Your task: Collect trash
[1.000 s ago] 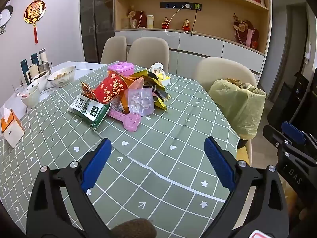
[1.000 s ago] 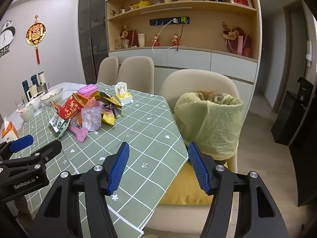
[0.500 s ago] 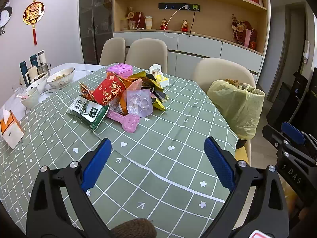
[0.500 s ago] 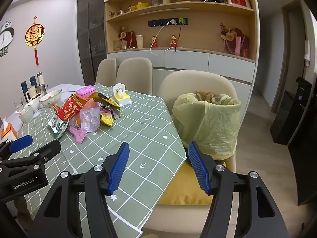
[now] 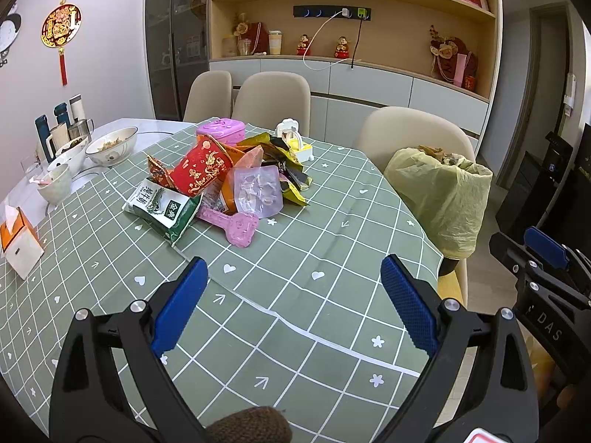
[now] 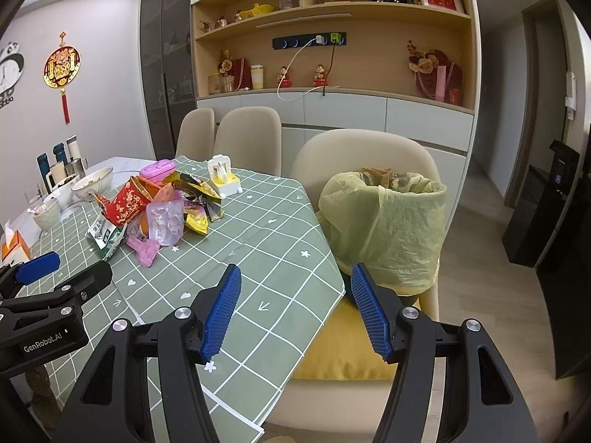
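**Inspector:** Claw status first. Left claw (image 5: 291, 295) is standing wide and carrying nothing, hovering over the near part of the surface (image 5: 332, 258). Right claw (image 6: 295, 306) is gaping likewise, empty, hanging at the surface's edge just short of the bin.

**Clerk:** And the trash itself?

**Inspector:** Trash heap (image 5: 221, 181) is lying in one pile on the surface, left of the yellow-lined bin (image 6: 384, 229) and well apart from both claws. A red packet (image 5: 201, 173), a green-and-white packet (image 5: 162, 210), a clear blister tray (image 5: 258, 192) and a pink scoop (image 5: 236, 223) are sitting among the wrappers, all untouched.

**Clerk:** The bin?

**Inspector:** It is resting on a chair (image 6: 365, 155) beside the surface, bag mouth open, some waste already showing at the top. Where that came from, I cannot tell.

**Clerk:** Progress, then?

**Inspector:** I am judging the job as barely begun: nothing is being carried, the whole heap is waiting. Bowls (image 5: 110, 146) beyond the heap, farther from the bin, are looking like tableware, not trash.
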